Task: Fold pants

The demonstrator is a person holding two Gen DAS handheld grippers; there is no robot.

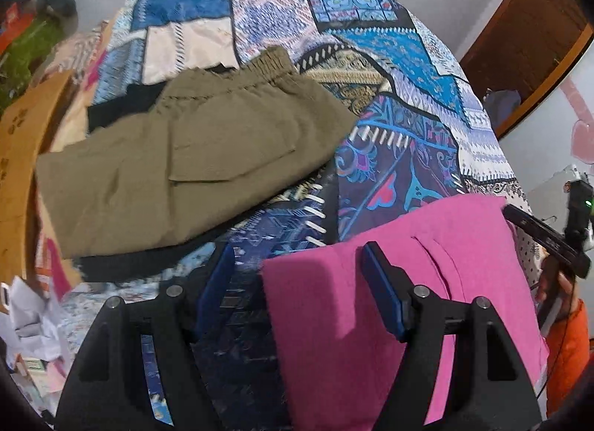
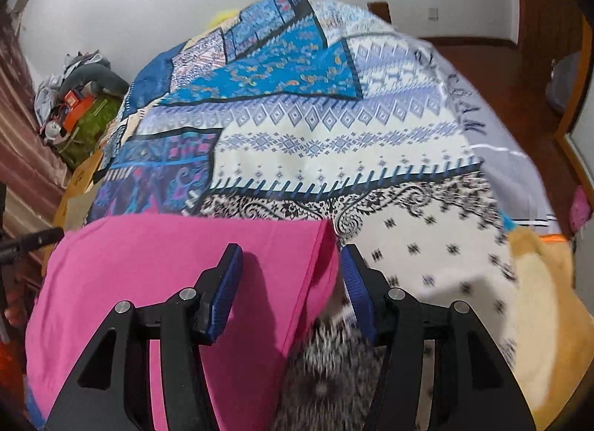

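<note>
Pink pants [image 1: 427, 282] lie flat on the patterned bedspread [image 1: 389, 70] near the front edge; they also show in the right wrist view [image 2: 167, 263]. My left gripper [image 1: 297, 256] is open and empty, its jaws straddling the pants' left edge just above the cloth. My right gripper [image 2: 291, 260] is open and empty, its jaws straddling the pants' right edge [image 2: 319, 256]. The right gripper's black body [image 1: 549, 241] shows at the far right of the left wrist view.
Folded olive-green pants [image 1: 193, 156] lie on a black garment [image 1: 122, 107] at the bed's left. A cardboard box [image 1: 22, 156] stands left of the bed. A tan cushion [image 2: 542, 301] lies at the bed's right. Clutter [image 2: 74, 104] sits on the floor by the wall.
</note>
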